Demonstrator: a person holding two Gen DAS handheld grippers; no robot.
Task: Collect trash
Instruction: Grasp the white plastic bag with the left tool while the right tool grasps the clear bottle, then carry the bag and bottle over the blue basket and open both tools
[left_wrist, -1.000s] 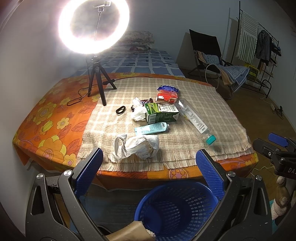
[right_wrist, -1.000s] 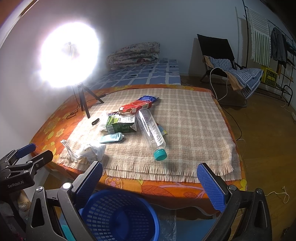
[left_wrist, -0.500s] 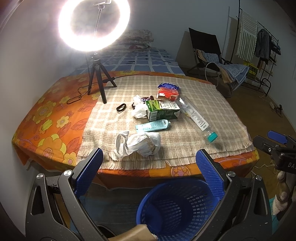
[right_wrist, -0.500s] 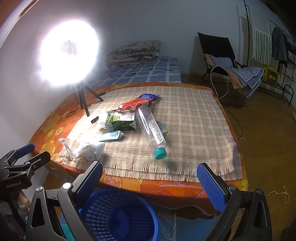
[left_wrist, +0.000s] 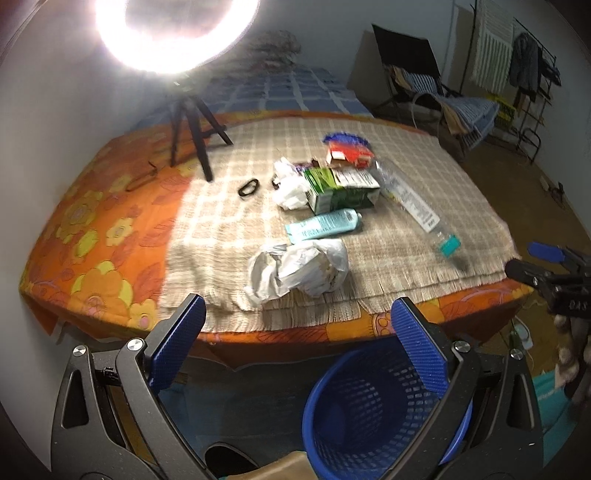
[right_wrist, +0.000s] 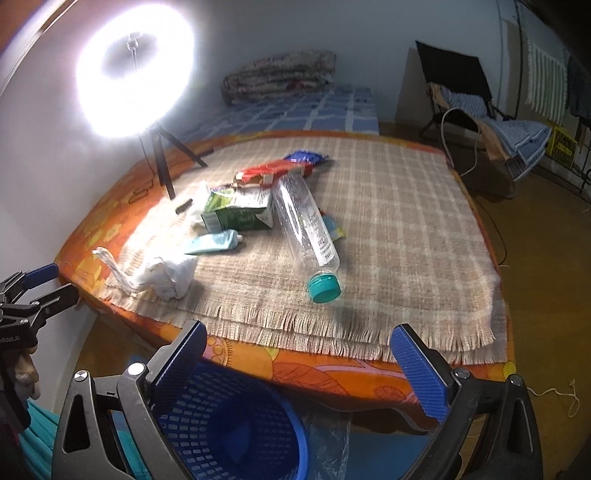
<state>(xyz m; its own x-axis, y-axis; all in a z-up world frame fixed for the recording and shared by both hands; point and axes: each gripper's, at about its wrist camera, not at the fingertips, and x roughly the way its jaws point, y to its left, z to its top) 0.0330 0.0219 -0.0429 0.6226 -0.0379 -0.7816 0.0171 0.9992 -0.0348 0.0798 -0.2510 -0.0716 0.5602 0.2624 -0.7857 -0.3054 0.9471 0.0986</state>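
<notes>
Both tools spread wide, nothing held: left tool, right tool. Directly below and between the two, on the floor against the table's near edge, a blue mesh basket; inside appears bare as far as visible, bottom partly hidden by the tool fingers. Just beside it in the right view, a scrap of clear plastic film on the floor. Straight ahead of the left tool, nearest the fringe of the checked cloth, a crumpled white bag; closest piece, squarely on the left tool's line, well to the left of the right tool. Ahead of the right tool, a clear plastic bottle lying flat, long axis running away from the tool and slightly left, teal cap at the near end. Judged: bag for the left hand, bottle for the right, gripped across the body rather than along it. Just beyond the bag, a pale blue tube lying crosswise. Farther on, a green carton on its side, white wrapper touching its left end. Behind these, a red box and a blue packet. None of the trash collected yet, by this evidence. Far left, ring light on tripod standing on the table.
</notes>
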